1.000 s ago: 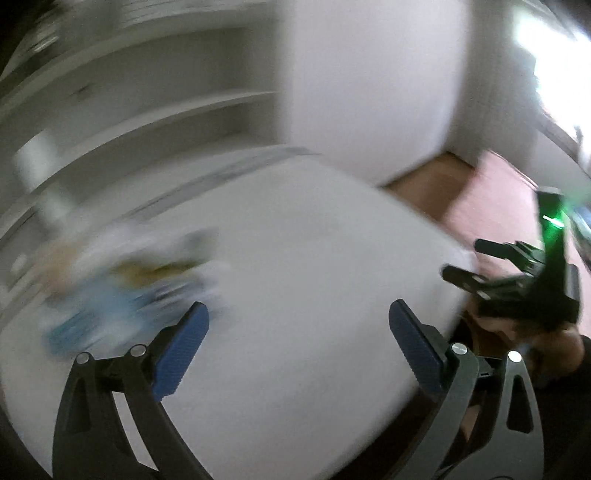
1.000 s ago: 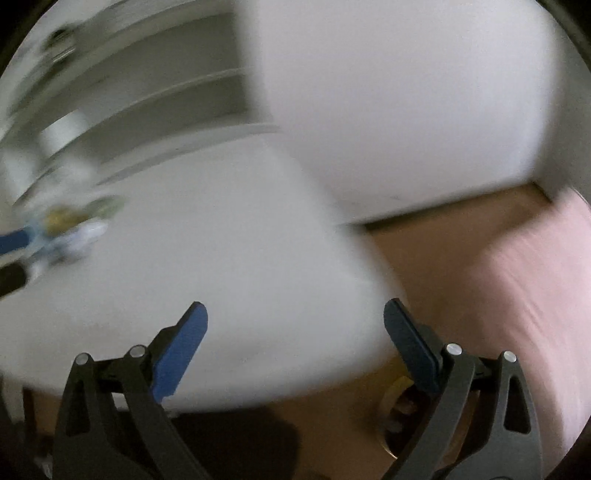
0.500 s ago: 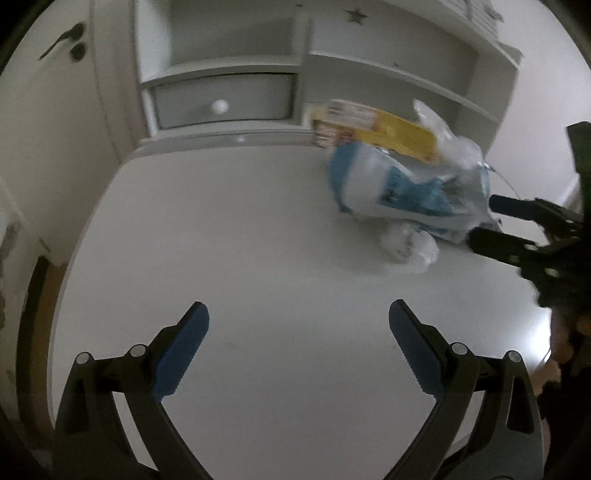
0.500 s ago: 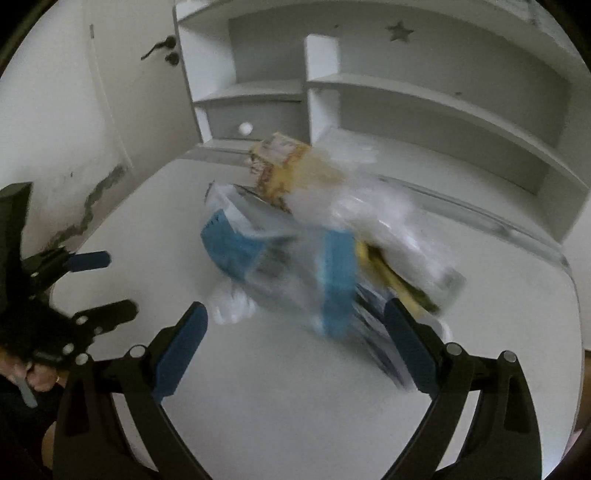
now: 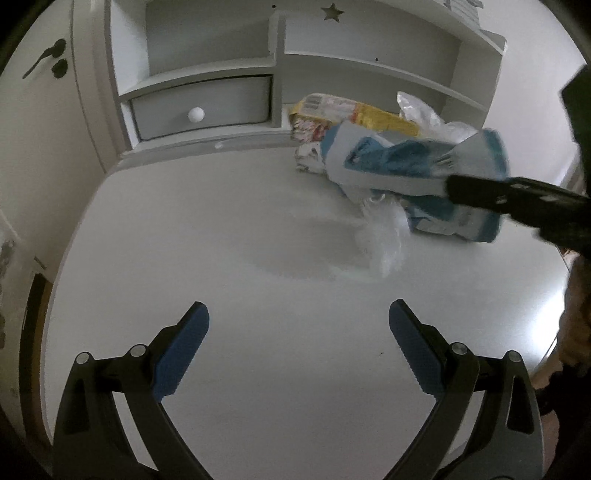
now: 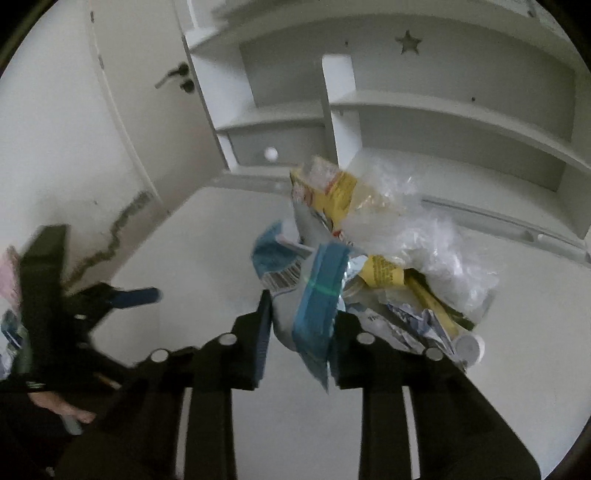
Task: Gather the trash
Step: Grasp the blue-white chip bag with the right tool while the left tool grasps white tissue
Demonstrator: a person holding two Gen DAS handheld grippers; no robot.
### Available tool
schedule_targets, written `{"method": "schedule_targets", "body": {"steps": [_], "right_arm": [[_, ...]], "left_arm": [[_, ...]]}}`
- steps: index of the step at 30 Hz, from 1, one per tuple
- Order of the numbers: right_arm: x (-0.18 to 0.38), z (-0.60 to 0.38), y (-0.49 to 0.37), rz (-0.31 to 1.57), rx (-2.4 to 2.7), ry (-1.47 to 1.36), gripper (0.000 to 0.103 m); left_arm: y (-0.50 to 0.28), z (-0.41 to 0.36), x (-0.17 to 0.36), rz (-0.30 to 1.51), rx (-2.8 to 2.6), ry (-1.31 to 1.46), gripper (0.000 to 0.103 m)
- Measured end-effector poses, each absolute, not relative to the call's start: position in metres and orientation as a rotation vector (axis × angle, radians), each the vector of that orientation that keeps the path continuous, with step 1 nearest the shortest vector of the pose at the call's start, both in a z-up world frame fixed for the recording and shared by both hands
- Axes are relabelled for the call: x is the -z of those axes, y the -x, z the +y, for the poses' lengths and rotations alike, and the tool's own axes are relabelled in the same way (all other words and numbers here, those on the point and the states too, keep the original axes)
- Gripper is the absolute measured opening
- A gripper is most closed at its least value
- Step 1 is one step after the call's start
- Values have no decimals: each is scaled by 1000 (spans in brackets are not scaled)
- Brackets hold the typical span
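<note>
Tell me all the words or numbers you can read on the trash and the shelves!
No words or numbers are readable.
Yellow packet: print too blurred.
Blue wrapper: a barcode shows, digits too small.
Yellow strip: tiny unreadable print.
Shelf unit: only a star-shaped mark, no text.

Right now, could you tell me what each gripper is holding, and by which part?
The right gripper has just closed on the blue wrapper, pinching its near end. The left gripper is open, holding nothing.

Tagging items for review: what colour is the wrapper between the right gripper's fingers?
Blue wrapper, silvery inside; clearest in the right wrist view.
</note>
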State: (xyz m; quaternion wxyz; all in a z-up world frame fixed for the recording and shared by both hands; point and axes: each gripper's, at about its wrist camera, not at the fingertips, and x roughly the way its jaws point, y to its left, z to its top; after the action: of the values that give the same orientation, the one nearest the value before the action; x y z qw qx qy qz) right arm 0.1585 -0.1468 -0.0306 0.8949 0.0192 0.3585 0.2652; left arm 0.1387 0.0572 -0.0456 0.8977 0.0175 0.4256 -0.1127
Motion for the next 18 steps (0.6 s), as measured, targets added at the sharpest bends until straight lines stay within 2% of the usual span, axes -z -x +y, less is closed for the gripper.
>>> {"method": "schedule_targets", "body": {"steps": [6,16,17,18], "right_arm": [[5,-189,-126,666,-570,-155,24],[4,-254,-87,676,-607,-288,24],[4,-261,-84,676,-615,-316,24],[4,-267,-81,676,-632,-339,23]], "left_arm": [[-143,30,43,866,293,-38,95],[-161,-27,53,899,366,-114,93],[-164,-30,55,903,371,-110,79],[-166,-32,57,912,377,-113,59]]}}
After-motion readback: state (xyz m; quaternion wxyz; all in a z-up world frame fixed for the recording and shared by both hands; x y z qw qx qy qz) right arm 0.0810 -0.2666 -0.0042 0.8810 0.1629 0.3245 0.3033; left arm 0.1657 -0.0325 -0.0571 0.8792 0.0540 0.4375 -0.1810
